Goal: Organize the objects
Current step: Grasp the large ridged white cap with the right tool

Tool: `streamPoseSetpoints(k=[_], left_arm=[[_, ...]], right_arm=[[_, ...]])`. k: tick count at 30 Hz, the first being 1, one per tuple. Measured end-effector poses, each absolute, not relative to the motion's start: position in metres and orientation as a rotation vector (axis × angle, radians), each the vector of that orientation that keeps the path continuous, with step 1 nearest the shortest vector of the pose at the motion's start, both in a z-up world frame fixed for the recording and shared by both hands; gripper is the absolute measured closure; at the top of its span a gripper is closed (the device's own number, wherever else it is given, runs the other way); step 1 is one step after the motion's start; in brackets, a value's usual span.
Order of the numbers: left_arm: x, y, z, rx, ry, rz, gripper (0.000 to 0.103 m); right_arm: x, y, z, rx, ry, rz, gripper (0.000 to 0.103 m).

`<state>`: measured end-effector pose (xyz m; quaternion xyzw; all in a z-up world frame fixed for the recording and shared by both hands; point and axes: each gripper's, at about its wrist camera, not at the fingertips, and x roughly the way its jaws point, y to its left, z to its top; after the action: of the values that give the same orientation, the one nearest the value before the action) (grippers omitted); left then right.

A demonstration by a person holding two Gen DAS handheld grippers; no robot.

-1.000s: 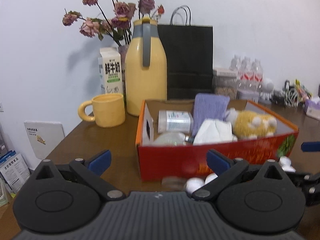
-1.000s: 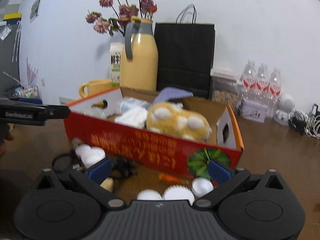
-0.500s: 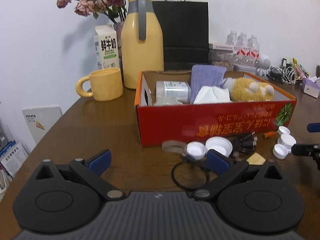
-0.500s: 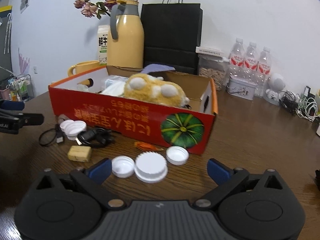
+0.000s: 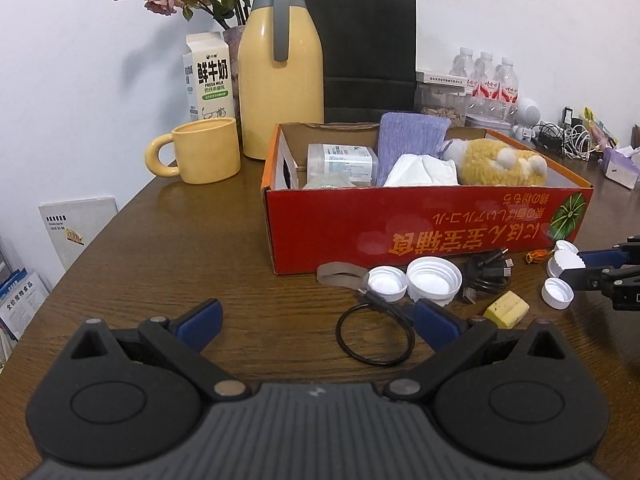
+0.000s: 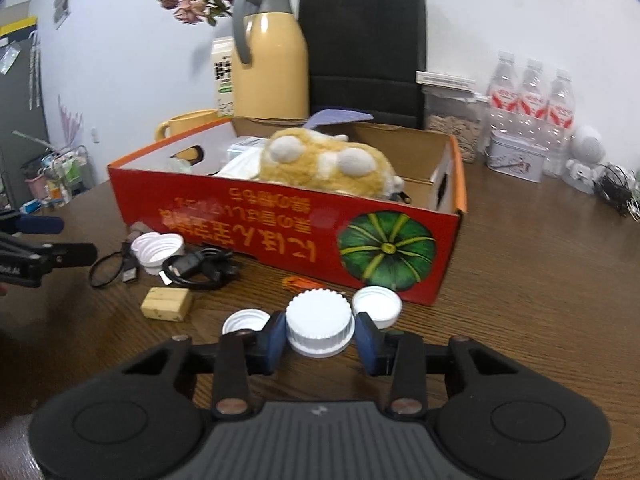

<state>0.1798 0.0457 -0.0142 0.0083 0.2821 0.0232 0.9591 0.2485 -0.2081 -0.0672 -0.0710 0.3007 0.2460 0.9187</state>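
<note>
Closing in on the ribbed white cap (image 6: 320, 326) at lower centre of the right wrist view – right gripper (image 6: 320, 338) with jaws just drawn in from wide, blue pads (image 6: 275, 336) now against the cap's knurled rim on both sides. Looks pinched, though whether the squeeze is firm yet cannot be told. Sitting on the wooden table (image 6: 540, 280), just in front of the red cardboard box (image 6: 280, 224), between two smaller open caps (image 6: 245, 322) left and right of it.

Likely handling: light, stiff plastic, smooth on top but ridged round the edge – best taken across the ridged rim, as here, low enough that the pads do not ride up over the top. Little weight, so prone to popping out or tilting if pinched off-centre. Not fragile.

In the left wrist view, left gripper (image 5: 316, 316) at lower centre, jaws spread wide, nothing between them but bare tabletop; black cable loop (image 5: 376, 336) and two upturned white caps (image 5: 434, 280) just beyond, yellow block (image 5: 506, 309) further right, plush toy (image 5: 496, 162) already in the box
</note>
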Motion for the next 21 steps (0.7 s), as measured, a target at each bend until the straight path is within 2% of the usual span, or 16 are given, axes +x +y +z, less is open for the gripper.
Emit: streamPoseSetpoints(k=[12,21], left_arm=[[0.189,0.027,-0.019,0.057,0.613,0.001,0.000],[0.208,0.018,-0.026,0.079,0.696,-0.025,0.000]], right_arm=[[0.232,-0.212,-0.056,-0.126,0.486,0.411,0.067],[0.228,-0.211,-0.055,-0.129,0.470,0.412,0.067]])
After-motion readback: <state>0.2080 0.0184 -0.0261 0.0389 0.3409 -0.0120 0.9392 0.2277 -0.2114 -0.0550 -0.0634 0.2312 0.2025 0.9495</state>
